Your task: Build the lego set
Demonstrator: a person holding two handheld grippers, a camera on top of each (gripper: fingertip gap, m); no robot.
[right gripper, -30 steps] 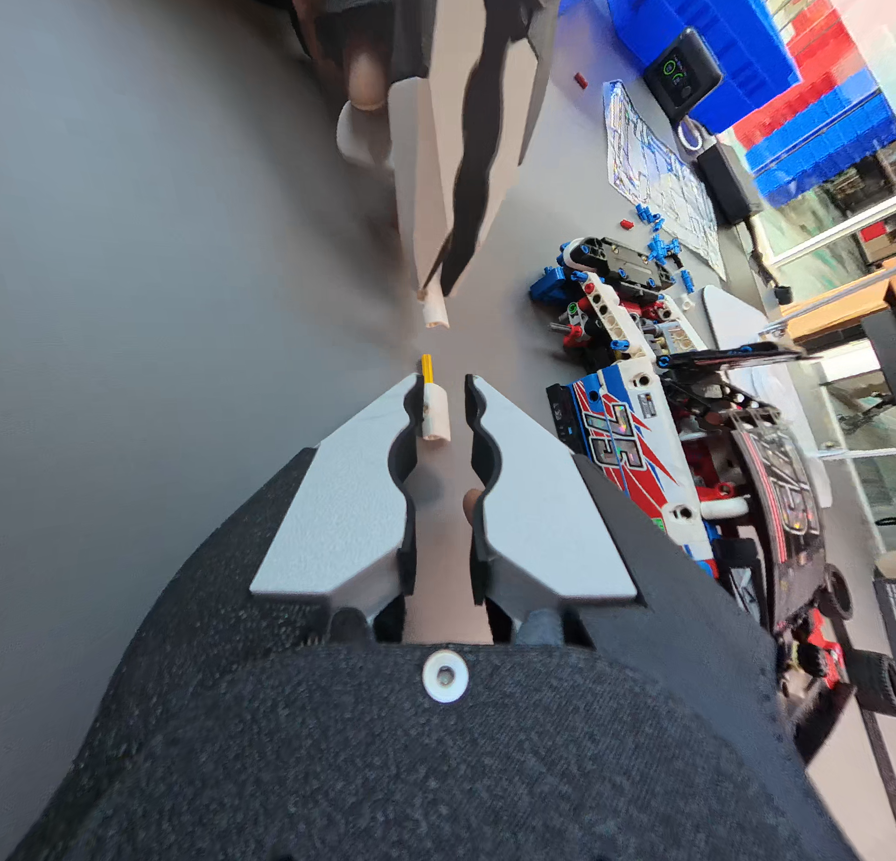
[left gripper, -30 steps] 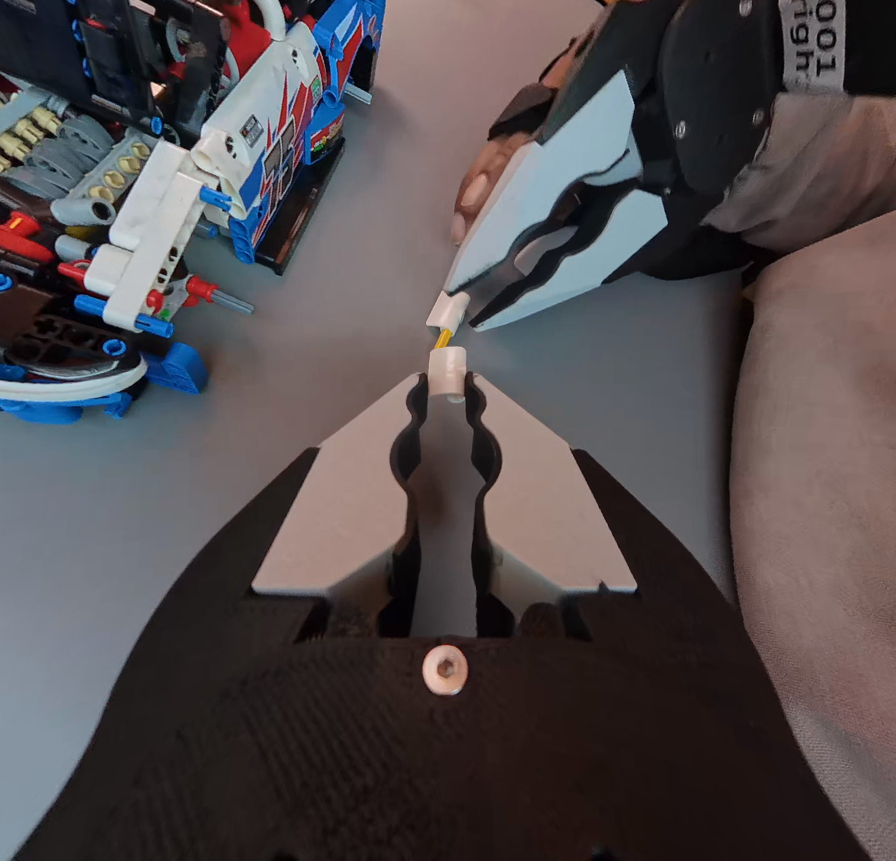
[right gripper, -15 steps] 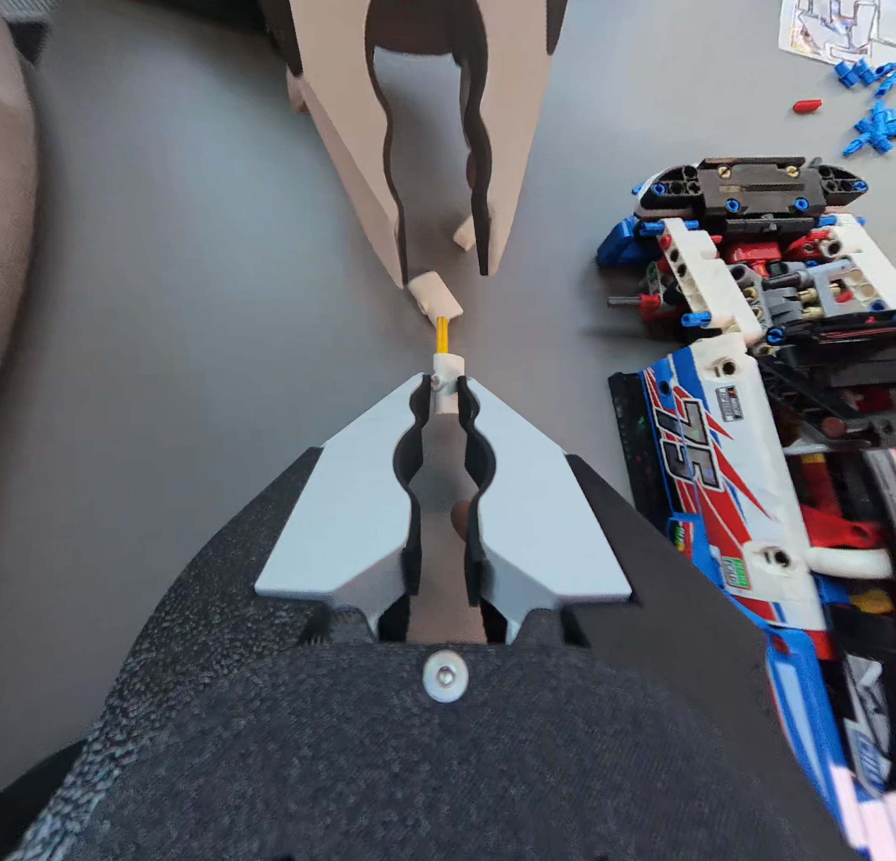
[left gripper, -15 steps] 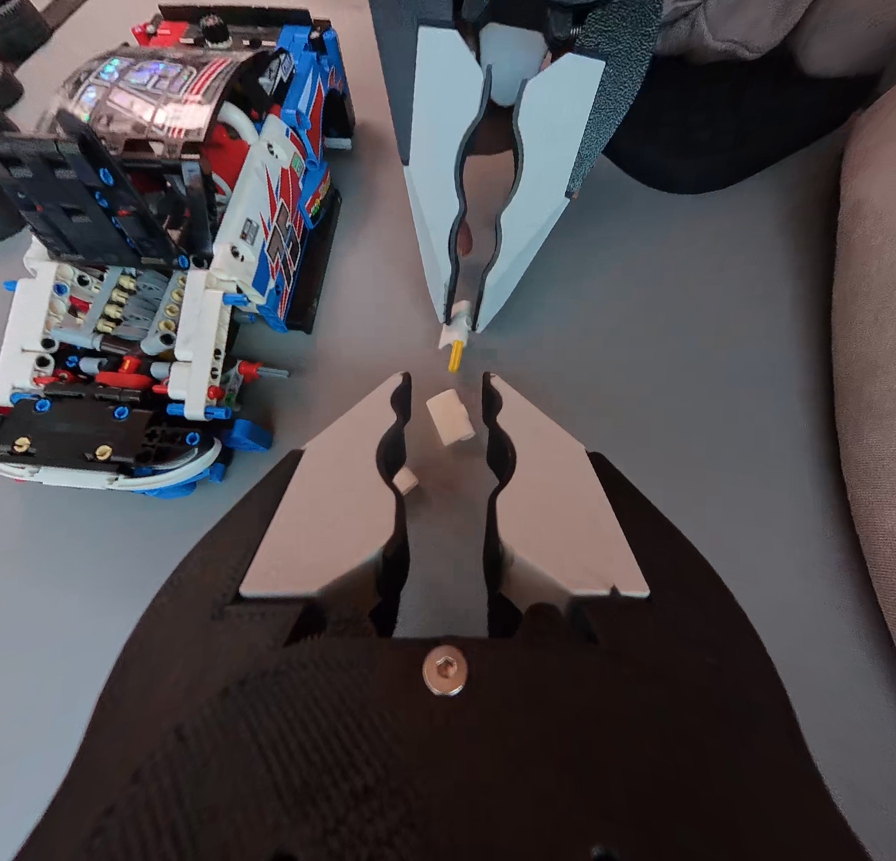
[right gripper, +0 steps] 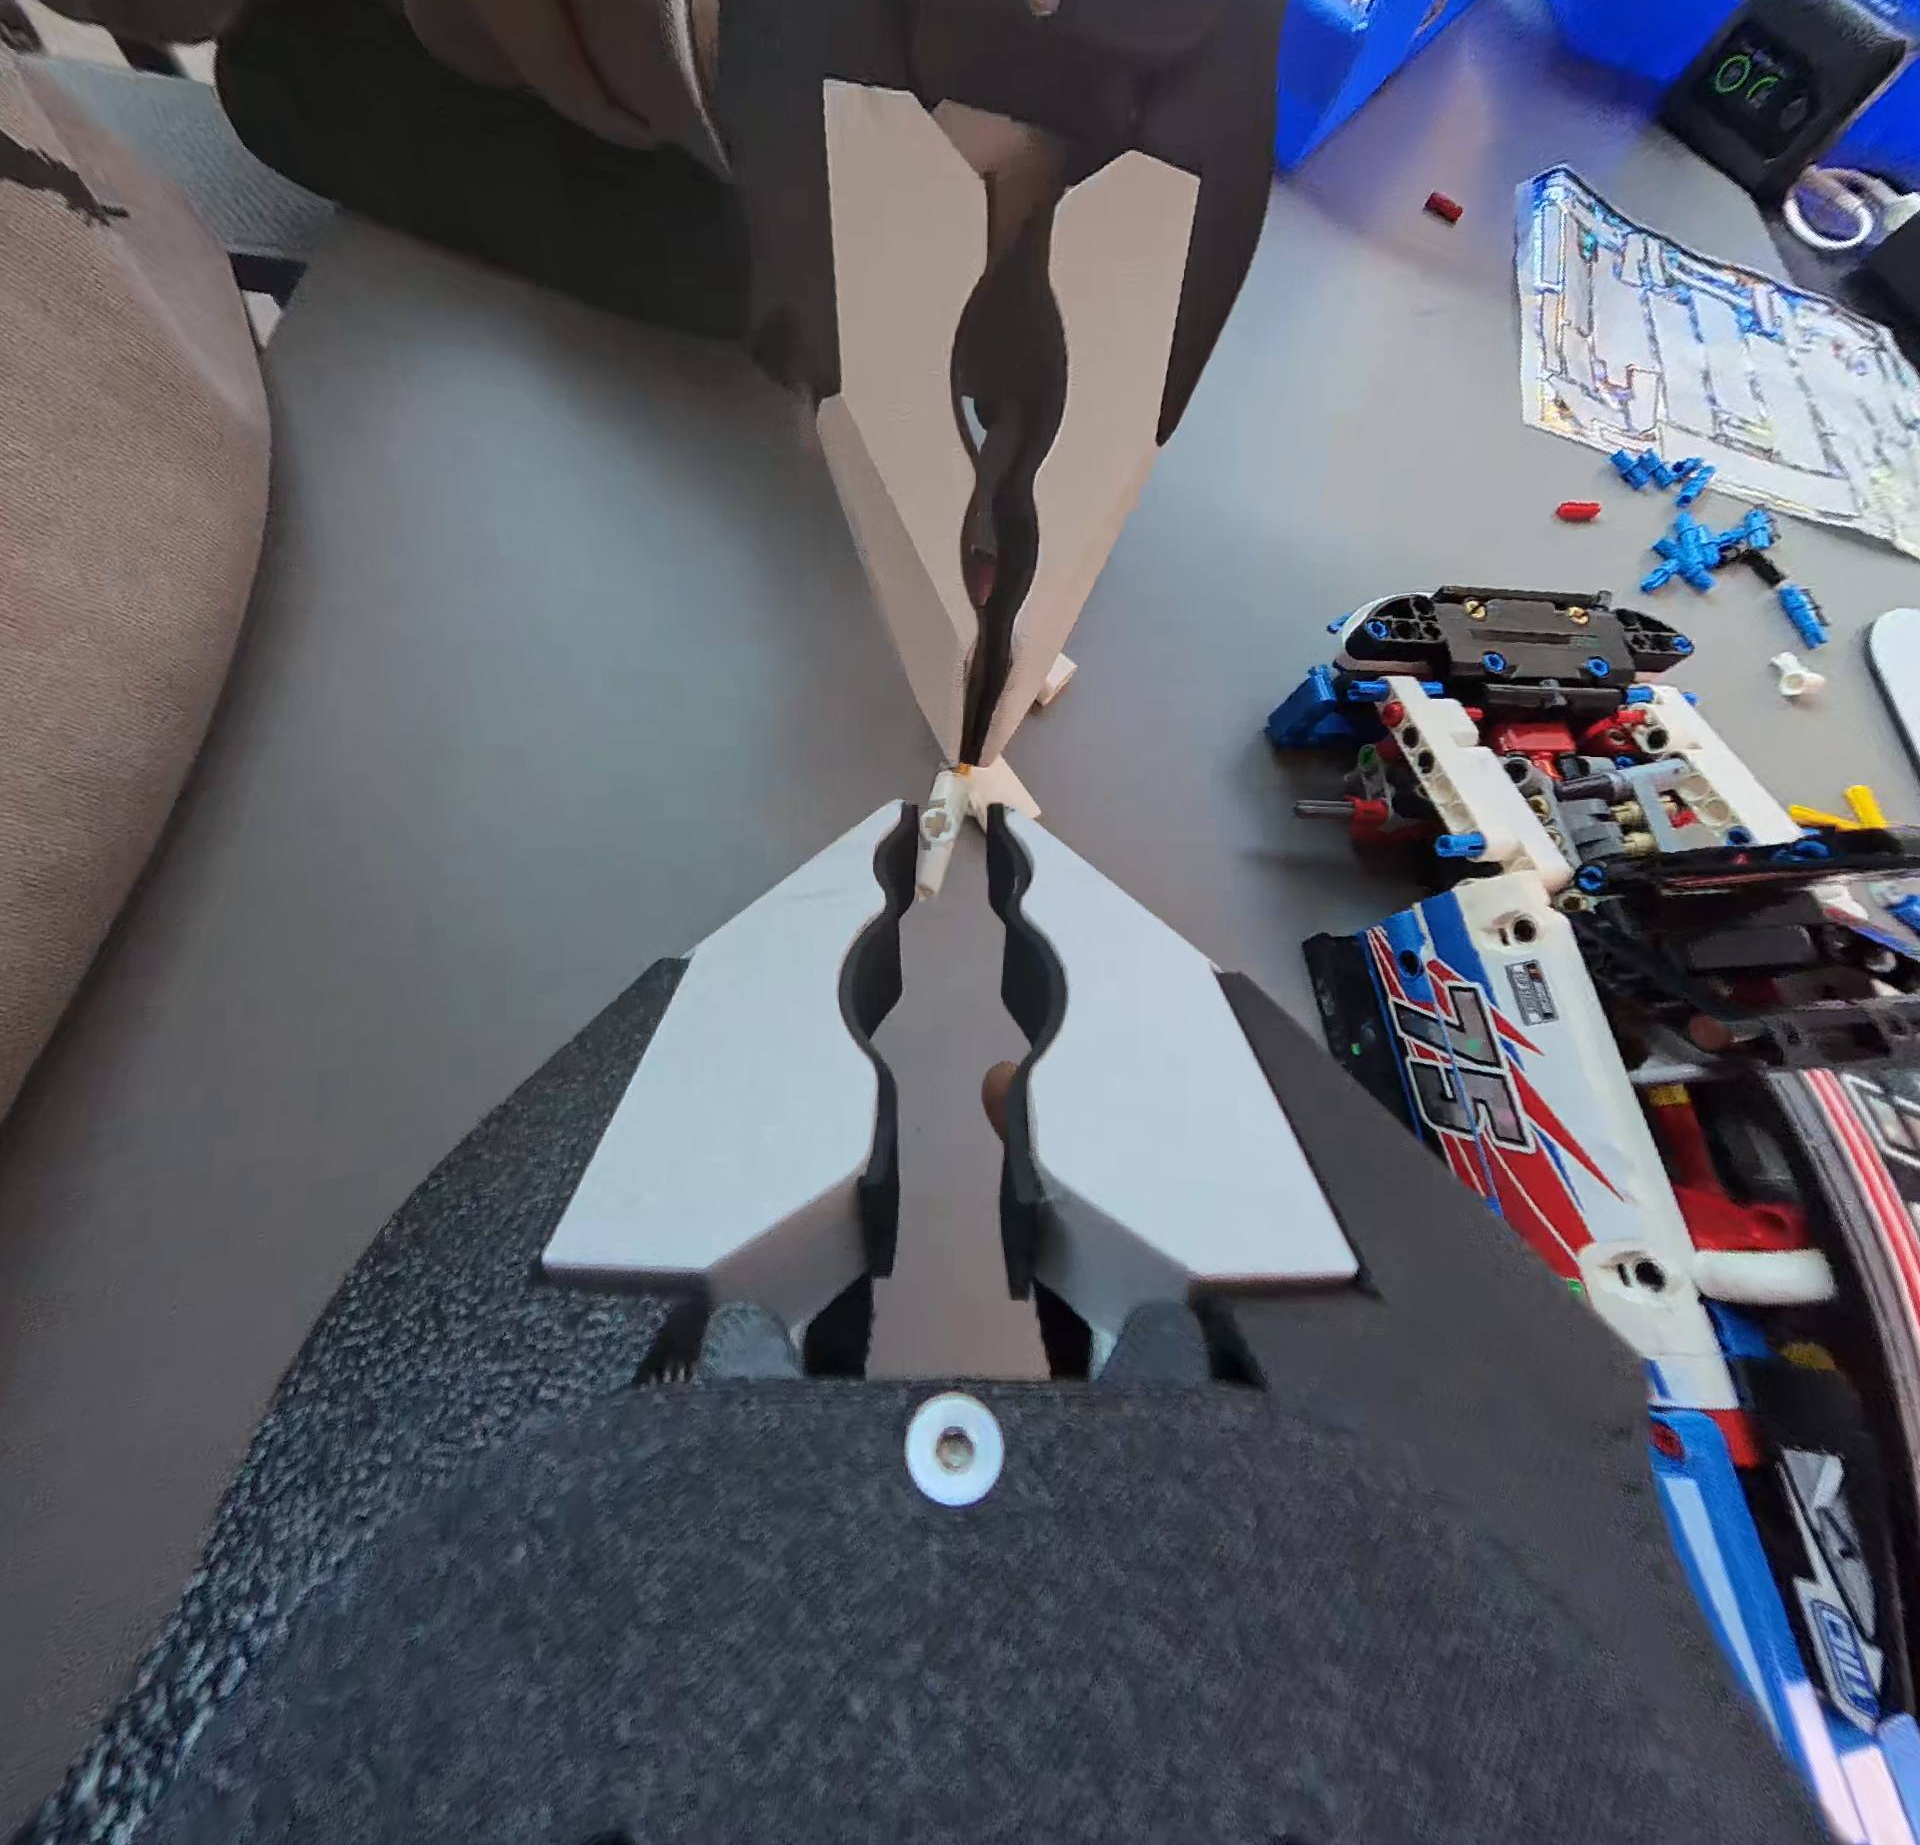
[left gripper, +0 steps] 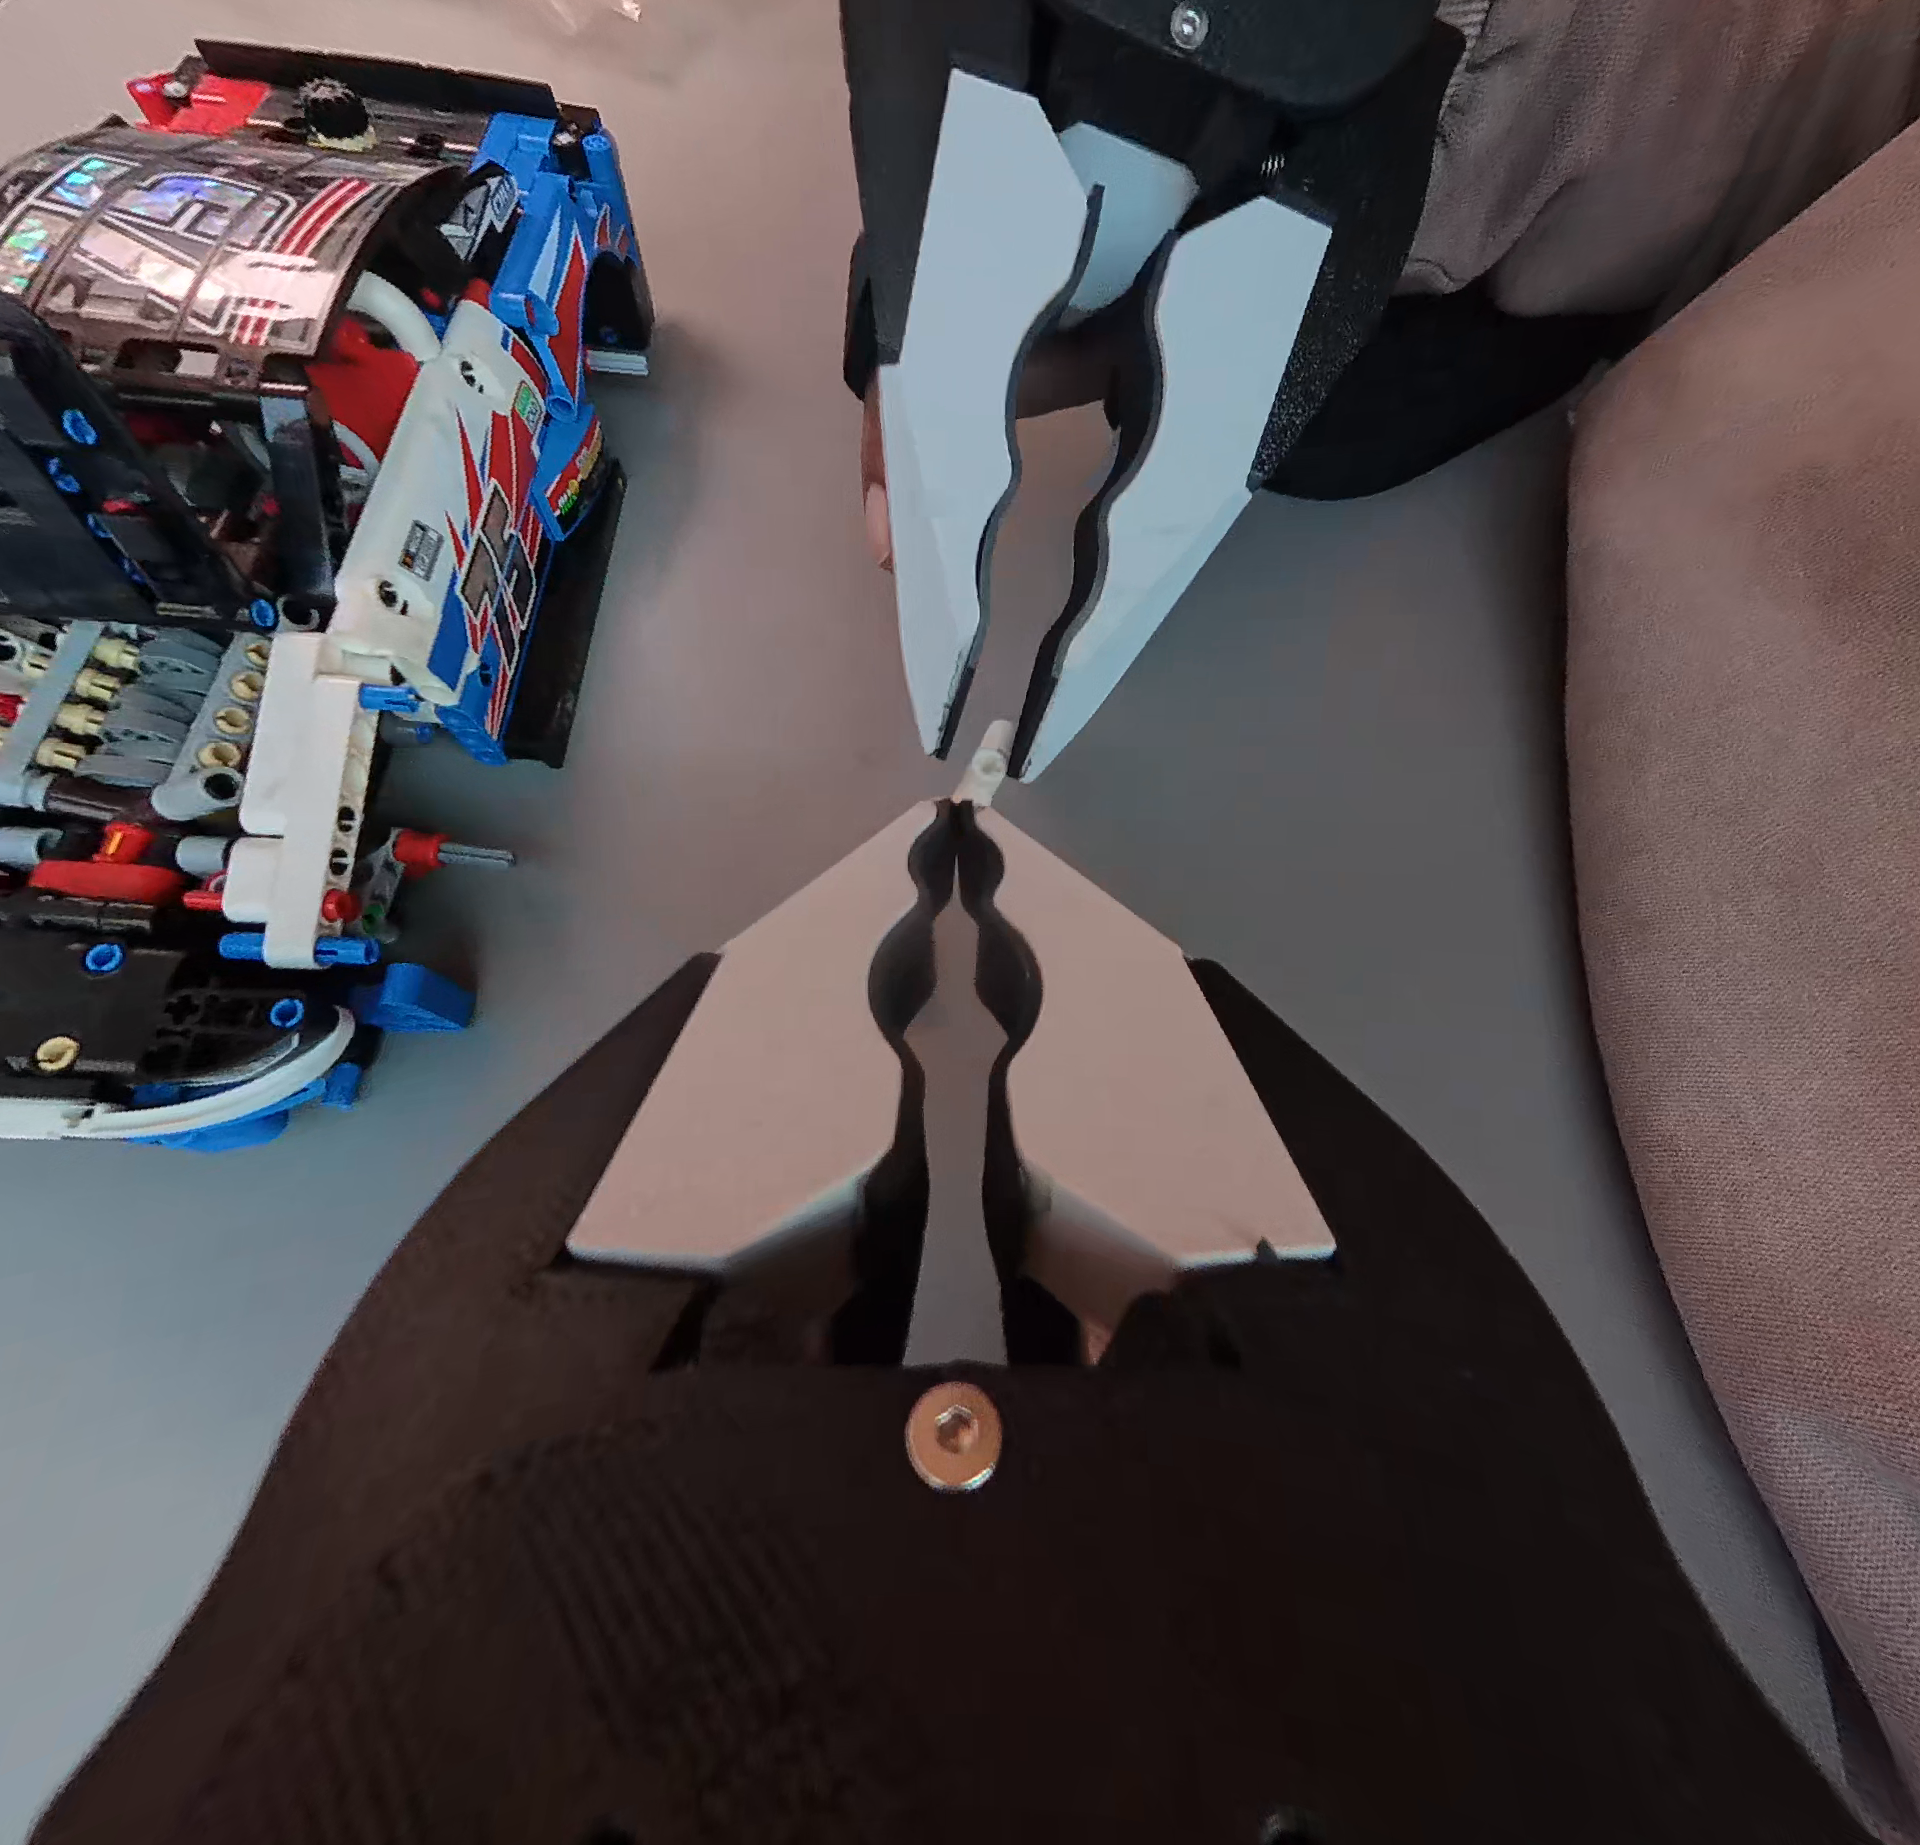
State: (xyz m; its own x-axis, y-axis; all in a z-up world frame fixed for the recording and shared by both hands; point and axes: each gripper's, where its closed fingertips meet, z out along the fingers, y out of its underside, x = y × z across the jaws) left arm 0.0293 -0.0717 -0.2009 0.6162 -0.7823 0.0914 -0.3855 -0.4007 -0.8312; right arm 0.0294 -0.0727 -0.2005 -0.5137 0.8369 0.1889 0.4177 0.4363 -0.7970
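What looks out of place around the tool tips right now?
A small white piece lies loose on the table beside the left tool. The white connector sits tilted against one finger of the right tool, not squarely gripped.

A small white plastic connector piece (right gripper: 940,827) with a cross-shaped hole is seen between the facing gripper tips, tilted above the grey table. A short yellow axle (right gripper: 966,769) shows at its far end. A partly built blue, white and red plastic race car model (left gripper: 312,590) is set on the table to one side, its grey and black inner frame exposed.
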